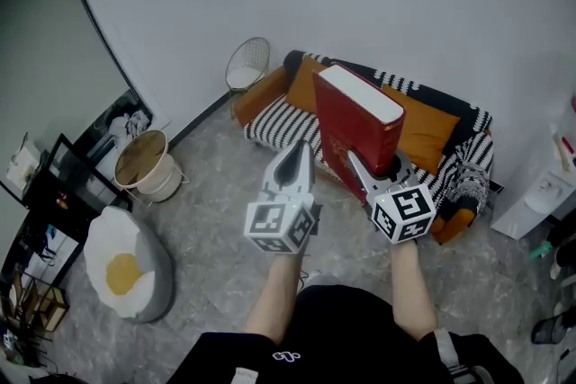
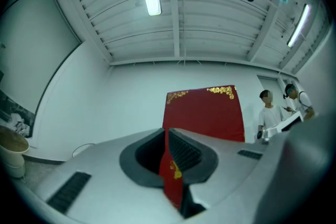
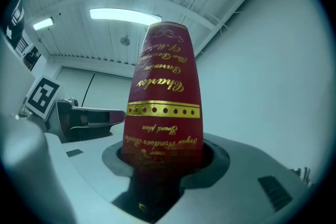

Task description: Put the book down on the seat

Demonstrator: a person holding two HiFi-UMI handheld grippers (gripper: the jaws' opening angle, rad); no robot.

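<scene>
Head view: the red book (image 1: 357, 129) rides upright in the air between the left gripper (image 1: 295, 159) and the right gripper (image 1: 358, 168), short of the sofa's striped seat (image 1: 270, 123), so the whole set-down is left to do. Left gripper view: jaws almost together, pinching the thin red cover (a mere sliver). Right gripper view: jaws fairly wide, clamped round the gilt-lettered spine, lettering the head view never shows.
</scene>
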